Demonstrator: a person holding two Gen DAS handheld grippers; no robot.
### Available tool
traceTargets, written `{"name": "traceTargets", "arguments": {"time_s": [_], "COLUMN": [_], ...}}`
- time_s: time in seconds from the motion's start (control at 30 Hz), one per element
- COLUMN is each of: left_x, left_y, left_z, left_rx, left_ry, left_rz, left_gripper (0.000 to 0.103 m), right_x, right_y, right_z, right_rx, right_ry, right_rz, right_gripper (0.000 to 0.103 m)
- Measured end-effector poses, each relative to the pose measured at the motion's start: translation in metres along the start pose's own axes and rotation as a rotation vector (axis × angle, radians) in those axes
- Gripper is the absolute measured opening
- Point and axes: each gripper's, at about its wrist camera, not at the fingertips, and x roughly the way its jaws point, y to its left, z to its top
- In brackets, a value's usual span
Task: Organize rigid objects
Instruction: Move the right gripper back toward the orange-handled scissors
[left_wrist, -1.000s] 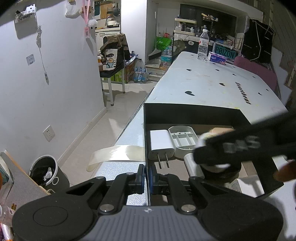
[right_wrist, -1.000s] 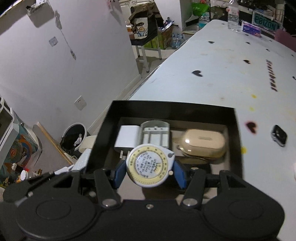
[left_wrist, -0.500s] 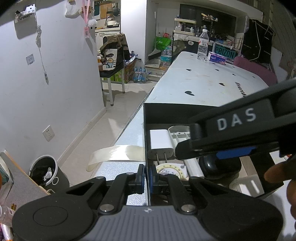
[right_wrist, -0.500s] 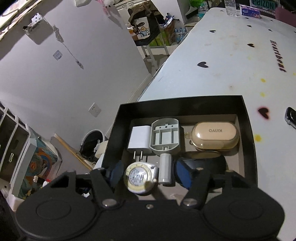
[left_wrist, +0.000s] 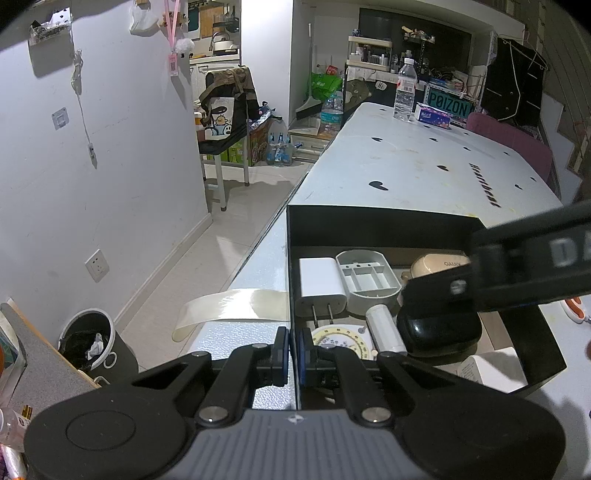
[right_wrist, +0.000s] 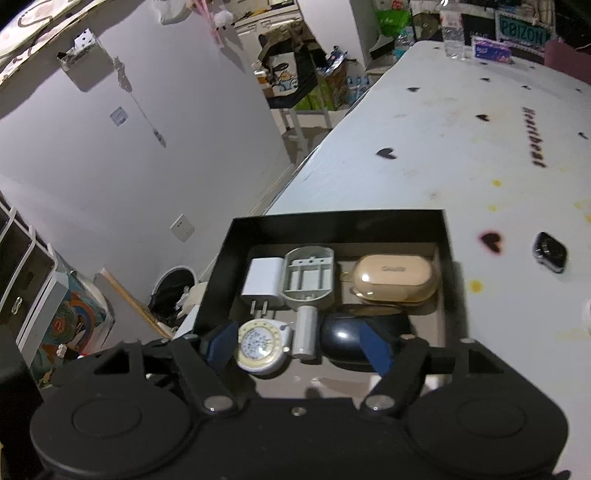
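A: Left wrist view first. What is the left gripper (left_wrist: 291, 350) doing?

B: Its blue pads are pinched together on the near left wall of the black box (left_wrist: 384, 218), which sits at the table (left_wrist: 406, 166) edge. Inside: a white charger (left_wrist: 320, 280), a grey tray (left_wrist: 367, 275) beside it, a beige case (left_wrist: 434, 264) partly hidden behind the right gripper's arm (left_wrist: 517, 266), a round tape measure (left_wrist: 341, 341), a white cylinder (left_wrist: 386, 330) and a black mouse (left_wrist: 439, 332).

A: And the right wrist view?

B: The right gripper (right_wrist: 297, 349) hangs over the box's (right_wrist: 332, 221) near end, jaws apart and just widened, gripping nothing. The tape measure (right_wrist: 260, 347) lies flat on the box floor between its fingers, close to the left pad (right_wrist: 219, 350) but free of it. The cylinder (right_wrist: 306, 332) and mouse (right_wrist: 347, 343) lie beside it; the right pad (right_wrist: 375, 349) stands in front of the mouse.

A: Anything outside the box?

B: A watch (right_wrist: 550, 253) lies on the table (right_wrist: 424, 129), right of the box.
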Motion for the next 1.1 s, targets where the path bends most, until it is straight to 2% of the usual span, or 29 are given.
{"name": "traceTargets", "arguments": {"time_s": [0.37, 0.5, 0.73, 0.83, 1.1], "left_x": [0.000, 0.000, 0.000, 0.000, 0.000], "left_y": [0.000, 0.000, 0.000, 0.000, 0.000], "left_z": [0.000, 0.000, 0.000, 0.000, 0.000], "left_rx": [0.000, 0.000, 0.000, 0.000, 0.000], "left_ry": [0.000, 0.000, 0.000, 0.000, 0.000], "left_rz": [0.001, 0.000, 0.000, 0.000, 0.000], "left_gripper": [0.005, 0.005, 0.005, 0.005, 0.005], "right_x": [-0.024, -0.033, -0.044, -0.049, -0.049], "right_y": [-0.031, -0.049, -0.093, -0.118, -0.181], "right_z": [-0.008, -0.007, -0.002, 0.000, -0.002], "right_rx": [-0.016, -0.002, 0.103, 0.168, 0.305], "right_ry": [-0.051, -0.101, -0.179, -0.210, -0.238], "right_rz": [-0.073, -0.096, -0.152, -0.202, -0.323], "right_gripper": [0.093, 0.103, 0.103, 0.103, 0.103]}}
